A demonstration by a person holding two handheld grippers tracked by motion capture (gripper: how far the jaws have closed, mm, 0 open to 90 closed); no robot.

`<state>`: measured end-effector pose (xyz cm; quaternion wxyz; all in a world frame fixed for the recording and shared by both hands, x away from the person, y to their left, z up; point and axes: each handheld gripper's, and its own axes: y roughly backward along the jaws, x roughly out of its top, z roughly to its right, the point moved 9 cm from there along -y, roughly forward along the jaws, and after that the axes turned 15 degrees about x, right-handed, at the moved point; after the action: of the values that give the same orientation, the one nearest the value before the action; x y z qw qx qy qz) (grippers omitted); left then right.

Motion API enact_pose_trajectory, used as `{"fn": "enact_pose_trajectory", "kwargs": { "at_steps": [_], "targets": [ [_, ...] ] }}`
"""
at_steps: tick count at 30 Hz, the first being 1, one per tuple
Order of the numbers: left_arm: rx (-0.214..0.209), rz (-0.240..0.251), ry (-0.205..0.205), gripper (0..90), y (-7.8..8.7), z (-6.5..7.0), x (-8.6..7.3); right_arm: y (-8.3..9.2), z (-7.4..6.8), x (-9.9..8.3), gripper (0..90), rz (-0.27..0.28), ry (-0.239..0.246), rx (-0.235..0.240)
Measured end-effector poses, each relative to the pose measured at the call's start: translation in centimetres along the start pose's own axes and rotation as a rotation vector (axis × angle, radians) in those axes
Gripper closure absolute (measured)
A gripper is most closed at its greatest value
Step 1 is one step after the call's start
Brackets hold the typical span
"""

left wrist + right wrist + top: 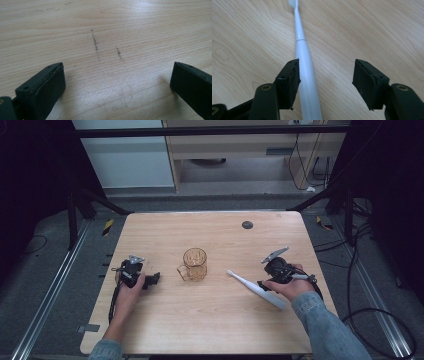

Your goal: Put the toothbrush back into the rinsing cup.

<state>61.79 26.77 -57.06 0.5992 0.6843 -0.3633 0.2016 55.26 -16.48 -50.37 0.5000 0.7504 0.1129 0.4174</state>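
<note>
Wooden table [210,330], one, pale grain, with one dark round spot [247,225] near its far edge.

Left gripper [150,280], one, is held low at the table's left side. In the left gripper view its two jaws are seen spread wide over bare wood, nothing between them; faint dark scuffs [95,43] are marked on the surface ahead. Both jaws are cut off by the lower frame edge.

Mug [194,264], one, amber glass, is stood upright near the table's middle, handle turned toward the left gripper, well apart from both grippers. Its contents cannot be made out.

Toothbrush [255,289], one, white, is laid flat on the table right of the mug, head pointing toward the mug.

Right gripper [260,284], one, is held at the toothbrush's handle end. In the right gripper view the toothbrush [305,75] is seen lying just inside the left-hand jaw, at or against its pad, while the other jaw stands clear of it; the jaws are parted and no grip is made. The handle's end is cut off by the lower edge, and the bristles by the upper.

Sleeves, two, blue denim, are cut off at the bottom of the high view.
</note>
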Motion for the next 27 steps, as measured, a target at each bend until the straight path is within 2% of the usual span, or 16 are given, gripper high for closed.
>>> {"fn": "enact_pose_trajectory", "kwargs": {
  "at_steps": [1,8,20,21,27],
  "targets": [
    [0.0,0.0,0.001,0.0,0.0,0.0,0.0,-0.2,-0.2,0.1,42.6,-0.017,0.009,0.007],
    [0.0,-0.001,0.0,0.0,0.0,0.0,0.0,-0.9,-0.7,0.9,50.5,-0.048,0.018,0.044],
    [-0.001,0.0,0.001,0.0,-0.3,0.0,0.3,-2.7,-1.6,1.5,53.3,-0.114,0.026,0.073],
    [-0.001,-0.001,0.0,0.0,-0.4,0.0,0.4,-3.1,-1.7,1.4,53.5,-0.135,0.024,0.075],
    [-0.001,0.0,0.0,0.0,-0.5,0.1,0.5,-4.2,-1.8,1.2,54.1,-0.178,0.015,0.083]
  ]
}}
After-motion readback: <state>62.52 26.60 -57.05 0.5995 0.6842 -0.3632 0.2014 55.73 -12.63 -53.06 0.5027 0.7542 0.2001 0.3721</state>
